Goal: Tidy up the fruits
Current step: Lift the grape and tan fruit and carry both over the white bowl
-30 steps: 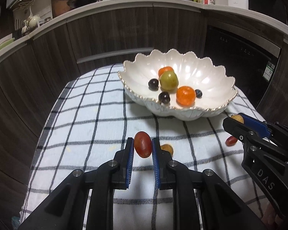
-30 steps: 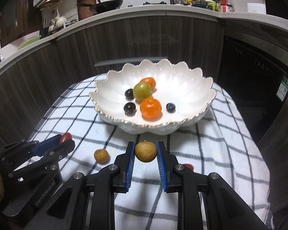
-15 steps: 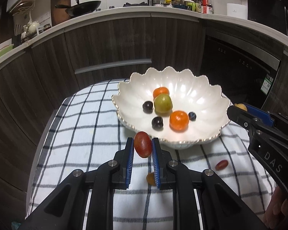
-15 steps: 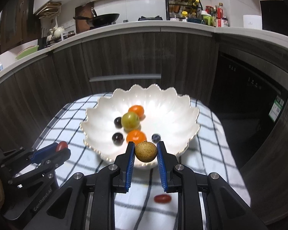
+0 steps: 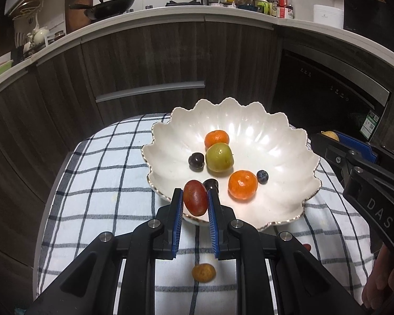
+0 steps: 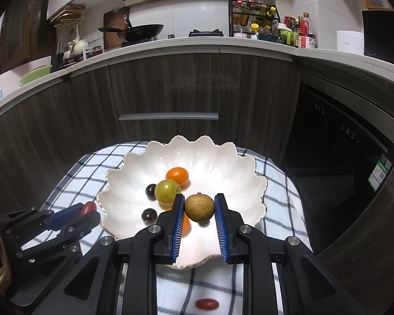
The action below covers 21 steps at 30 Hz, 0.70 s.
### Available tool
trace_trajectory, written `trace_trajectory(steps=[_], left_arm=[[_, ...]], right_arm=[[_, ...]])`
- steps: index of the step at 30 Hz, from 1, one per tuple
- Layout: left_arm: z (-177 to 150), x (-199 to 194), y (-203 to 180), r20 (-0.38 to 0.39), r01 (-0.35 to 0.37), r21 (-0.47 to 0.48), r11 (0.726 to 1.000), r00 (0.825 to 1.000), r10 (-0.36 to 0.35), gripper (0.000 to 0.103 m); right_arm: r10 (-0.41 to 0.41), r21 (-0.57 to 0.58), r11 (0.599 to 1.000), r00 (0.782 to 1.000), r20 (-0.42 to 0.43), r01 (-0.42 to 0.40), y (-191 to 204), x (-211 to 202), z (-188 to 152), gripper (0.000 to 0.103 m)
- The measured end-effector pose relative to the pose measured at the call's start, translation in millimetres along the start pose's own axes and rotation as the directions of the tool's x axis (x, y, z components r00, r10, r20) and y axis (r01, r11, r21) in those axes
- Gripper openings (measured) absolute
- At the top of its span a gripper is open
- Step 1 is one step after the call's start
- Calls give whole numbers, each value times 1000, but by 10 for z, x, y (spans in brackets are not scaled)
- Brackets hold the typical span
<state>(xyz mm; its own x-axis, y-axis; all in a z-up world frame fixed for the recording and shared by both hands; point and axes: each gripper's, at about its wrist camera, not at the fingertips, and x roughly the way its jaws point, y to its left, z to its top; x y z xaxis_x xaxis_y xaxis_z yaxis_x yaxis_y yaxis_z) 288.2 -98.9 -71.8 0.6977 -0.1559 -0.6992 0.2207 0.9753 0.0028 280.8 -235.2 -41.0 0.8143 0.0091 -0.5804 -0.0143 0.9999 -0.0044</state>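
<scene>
Fruit in both hands made it from over the cloth to over the bowl (image 5: 289,141) in the last second. Left hand-held gripper (image 5: 195,199) was clenched on a red grape (image 5: 195,200), which one second back hung above checked cloth (image 5: 99,183) short of the bowl; at this frame it sat over the near rim, with a dark grape (image 5: 211,183) just behind it. Right hand-held gripper (image 6: 199,208) was clamped on a brown longan (image 6: 199,208); it went from short of the bowl to well above the bowl's middle, an orange (image 6: 185,223) half hidden under its left finger. Both views climbed and tipped forward; neither grip width changed.

Bowl contents looked unchanged: two oranges, green plum (image 5: 219,157), two dark grapes, blueberry (image 5: 262,176).

Judgement: transport was done and release was next. The right could drop cleanly; the left needed a bit more forward travel, or the grape could clip the rim.

Left on the cloth, below and behind the grippers: another longan (image 5: 203,272) and a red grape (image 6: 207,304).
</scene>
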Motion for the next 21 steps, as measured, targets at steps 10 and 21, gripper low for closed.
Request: trace_trajectory(steps=[10, 21], left_arm=[[65, 286, -1, -44, 4, -12, 1000, 999, -5, 19], [190, 511, 73, -51, -12, -16, 1000, 999, 12, 19]], right_arm=[[-2, 5, 1000, 1000, -31, 2, -94, 301, 89, 24], [12, -4, 1000, 999, -49, -13, -89, 553, 148, 24]])
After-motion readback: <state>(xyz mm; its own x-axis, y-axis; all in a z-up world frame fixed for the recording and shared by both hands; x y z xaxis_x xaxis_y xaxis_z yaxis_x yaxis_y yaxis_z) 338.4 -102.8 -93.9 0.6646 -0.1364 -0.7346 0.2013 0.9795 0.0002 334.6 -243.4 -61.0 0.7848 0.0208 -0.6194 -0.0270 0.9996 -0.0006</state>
